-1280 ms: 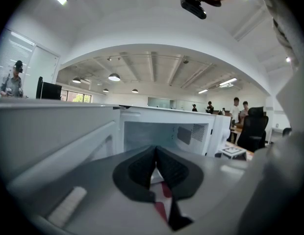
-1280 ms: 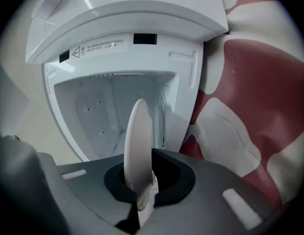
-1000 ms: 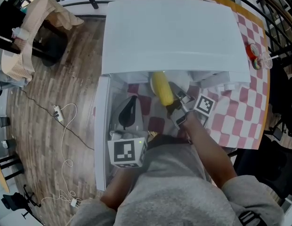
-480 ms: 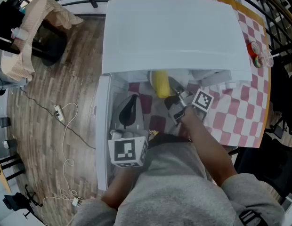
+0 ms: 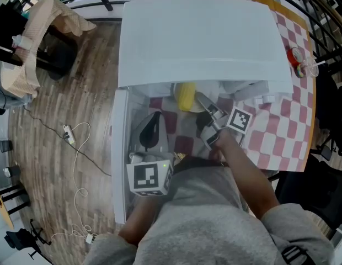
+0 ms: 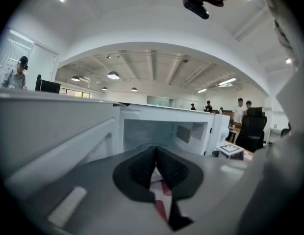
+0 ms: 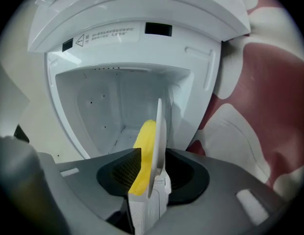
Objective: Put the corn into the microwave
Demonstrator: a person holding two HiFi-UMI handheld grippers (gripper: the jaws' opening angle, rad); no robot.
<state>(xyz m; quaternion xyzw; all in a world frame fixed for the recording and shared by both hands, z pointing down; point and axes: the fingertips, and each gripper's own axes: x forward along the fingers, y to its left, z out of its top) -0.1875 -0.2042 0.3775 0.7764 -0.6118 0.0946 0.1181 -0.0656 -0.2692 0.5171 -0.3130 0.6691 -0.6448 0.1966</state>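
Vs a second ago: corn point(image 5: 185, 95) sits further under the front top edge of the microwave point(image 5: 204, 37), with less of it showing in the head view. The right gripper point(image 5: 208, 115) has barely shifted. Its jaws have just been opening and now stand apart. The corn point(image 7: 144, 141) is between them along with a thin white piece point(image 7: 160, 131) seen edge-on; can't tell what that is, and no firm squeeze shows.

The left gripper point(image 5: 151, 127) is in the same spot, to the left of the right gripper and nearer the person. In the left gripper view the left gripper point(image 6: 155, 153) has its pads together with nothing between them.

Edges: straight ahead of the right gripper point(image 7: 153, 155) is the open cavity of the microwave point(image 7: 132, 38). Cavity walls run on both sides and the top lip is above. The cavity floor shows beyond the corn tip. The door point(image 5: 118, 148) is swung out to the left, just beside the left gripper. Checkered tablecloth point(image 5: 281, 131) lies to the right of the right gripper.
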